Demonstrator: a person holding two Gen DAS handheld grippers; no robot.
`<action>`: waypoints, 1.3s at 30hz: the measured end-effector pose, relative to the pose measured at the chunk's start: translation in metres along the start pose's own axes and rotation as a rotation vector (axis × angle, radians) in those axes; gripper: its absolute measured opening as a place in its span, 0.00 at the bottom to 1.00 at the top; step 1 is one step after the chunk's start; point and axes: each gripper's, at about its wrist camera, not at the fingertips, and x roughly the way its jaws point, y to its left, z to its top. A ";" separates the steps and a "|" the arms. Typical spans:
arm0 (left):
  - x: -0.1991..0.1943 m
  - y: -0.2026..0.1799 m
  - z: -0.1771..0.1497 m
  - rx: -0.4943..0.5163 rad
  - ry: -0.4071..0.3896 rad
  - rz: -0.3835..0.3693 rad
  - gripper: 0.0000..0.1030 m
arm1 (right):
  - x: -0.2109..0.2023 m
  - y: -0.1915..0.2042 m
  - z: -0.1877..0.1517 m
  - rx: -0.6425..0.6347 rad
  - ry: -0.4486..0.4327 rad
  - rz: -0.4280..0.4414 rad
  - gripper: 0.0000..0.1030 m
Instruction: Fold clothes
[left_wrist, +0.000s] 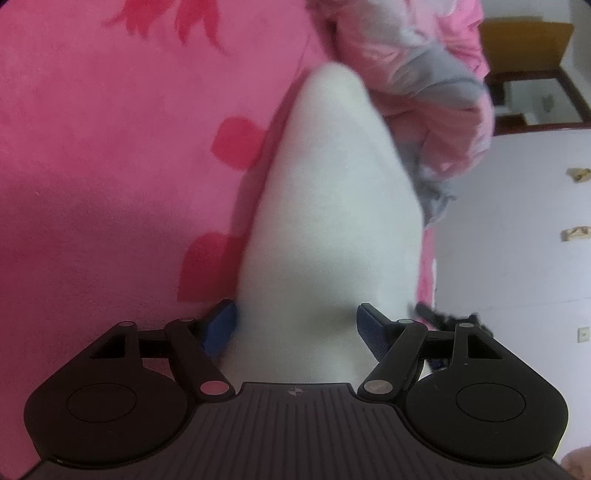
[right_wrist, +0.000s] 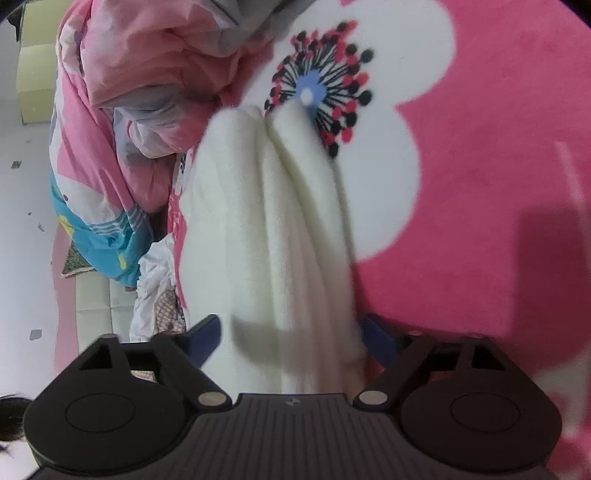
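Left gripper: the two blue-padded fingers stand moderately apart with a thick bunch of white garment filling the gap between them. The cloth presses against both pads, so the tongs grip it. From the fingers the garment runs toward 12 o'clock in the left wrist view, narrowing to a rounded end; motion blur softens its edges.

Right gripper: the fingers stand at a similar spread. The same cream-white garment passes between them in several lengthwise folds. It touches the pad at 3 o'clock; a narrow gap shows beside the pad at 9 o'clock, so whether these tongs truly clamp the fabric cannot be told with certainty.

Location of garment: it lies over a pink blanket with a large white flower print, whose dark dotted centre sits at the 12 o'clock end of the garment in the right wrist view.

Surroundings: a crumpled pink and grey quilt lies heaped at 10 to 11 o'clock in the right wrist view, touching the garment's edge. The same heap appears at 1 o'clock in the left wrist view. A white floor shows at 3 o'clock there, with small scraps on it.
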 end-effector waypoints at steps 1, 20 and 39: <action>0.003 0.001 0.000 -0.003 0.005 0.003 0.71 | 0.002 0.001 -0.001 -0.008 0.016 0.002 1.00; 0.028 -0.009 -0.005 0.011 0.082 -0.062 0.75 | 0.036 0.030 -0.012 -0.094 0.206 0.010 0.72; -0.096 0.011 -0.127 0.188 0.346 0.160 0.71 | 0.000 0.016 -0.177 -0.068 0.201 -0.179 0.65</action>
